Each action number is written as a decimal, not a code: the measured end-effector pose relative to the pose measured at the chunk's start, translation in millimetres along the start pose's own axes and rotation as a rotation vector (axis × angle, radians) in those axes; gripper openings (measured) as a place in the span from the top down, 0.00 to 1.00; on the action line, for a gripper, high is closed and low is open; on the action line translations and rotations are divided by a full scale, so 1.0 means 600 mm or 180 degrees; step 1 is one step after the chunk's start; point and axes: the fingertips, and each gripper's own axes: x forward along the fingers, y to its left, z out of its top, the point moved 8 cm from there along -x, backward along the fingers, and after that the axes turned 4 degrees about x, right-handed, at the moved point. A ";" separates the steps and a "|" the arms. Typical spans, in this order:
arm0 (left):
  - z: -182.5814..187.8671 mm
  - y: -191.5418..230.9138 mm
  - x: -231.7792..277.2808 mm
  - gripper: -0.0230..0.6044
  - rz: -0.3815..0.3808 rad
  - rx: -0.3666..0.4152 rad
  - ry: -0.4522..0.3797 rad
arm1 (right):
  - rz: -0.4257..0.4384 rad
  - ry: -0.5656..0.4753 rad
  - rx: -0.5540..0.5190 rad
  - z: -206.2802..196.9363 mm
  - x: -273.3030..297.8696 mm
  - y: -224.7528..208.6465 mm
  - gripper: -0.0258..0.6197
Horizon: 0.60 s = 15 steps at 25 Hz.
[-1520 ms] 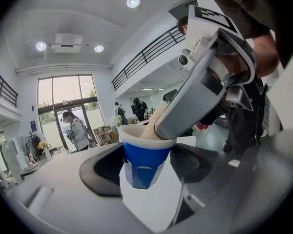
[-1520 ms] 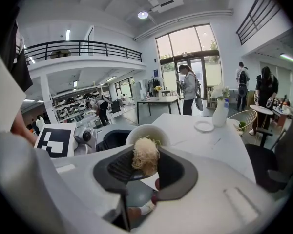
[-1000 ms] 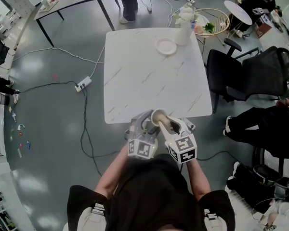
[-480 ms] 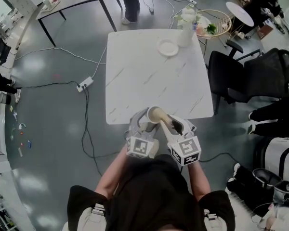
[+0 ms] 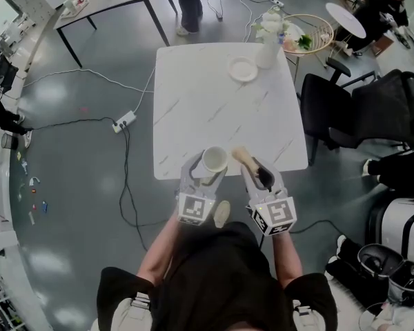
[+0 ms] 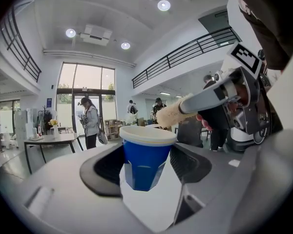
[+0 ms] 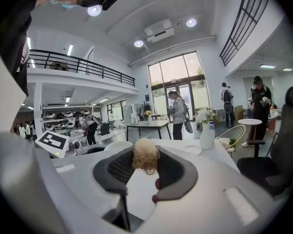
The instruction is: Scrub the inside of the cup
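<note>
Cup, blue with a white rim, upright, clamped between the jaws of the left claw above the 6 o'clock edge of the white surface. At the cup's 3 o'clock, just apart, the right claw grips a brush, its pale bristles outside the cup.

Left gripper clamps an upright cup between its jaws. Right gripper, just beside it, is closed on a brush, whose bristled head points forward past the jaws. Both bare forearms reach out from the torso, and the two grippers do not touch.
</note>
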 end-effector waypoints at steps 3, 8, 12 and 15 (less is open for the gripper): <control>0.005 0.009 -0.003 0.47 0.0043 -0.0111 -0.0014 | -0.0142 -0.0086 0.0042 -0.004 0.002 -0.020 0.79; 0.001 0.019 -0.002 0.47 0.0098 -0.0308 -0.0043 | -0.0359 -0.0261 0.0110 -0.019 0.003 -0.048 0.79; 0.006 0.033 0.005 0.47 0.0155 -0.0490 -0.0049 | -0.0427 -0.0248 0.0127 -0.031 0.015 -0.064 0.79; 0.001 0.043 0.013 0.47 0.0161 -0.0556 -0.0001 | -0.0442 -0.0248 0.0144 -0.034 0.028 -0.069 0.79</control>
